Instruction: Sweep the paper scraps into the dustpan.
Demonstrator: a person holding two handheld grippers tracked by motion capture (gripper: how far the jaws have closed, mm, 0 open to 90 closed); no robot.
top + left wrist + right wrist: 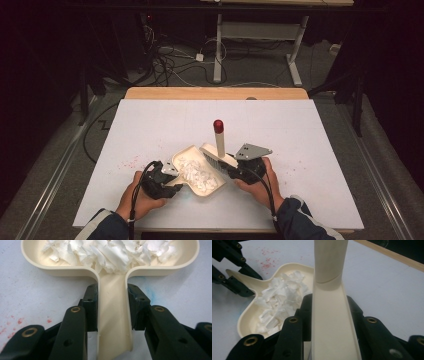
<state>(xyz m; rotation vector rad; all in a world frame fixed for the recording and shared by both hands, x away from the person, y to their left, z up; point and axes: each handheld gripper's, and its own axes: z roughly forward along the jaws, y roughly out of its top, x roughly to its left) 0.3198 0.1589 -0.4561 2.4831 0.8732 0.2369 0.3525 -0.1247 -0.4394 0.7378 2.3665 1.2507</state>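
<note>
paper scraps (197, 175) in dustpan (186, 152); brush (218, 152) right of dustpan, touching.

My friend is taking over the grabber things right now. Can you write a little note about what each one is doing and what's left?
Left gripper: shut on the handle of the cream plastic dustpan, which lies flat on the white table.
Right gripper: shut on the cream hand brush with the red-tipped handle, its bristles at the pan's mouth.
Done: the torn white paper scraps are piled in the pan.
Left: probably lifting the pan to empty it; a few red specks remain on the table.
</note>
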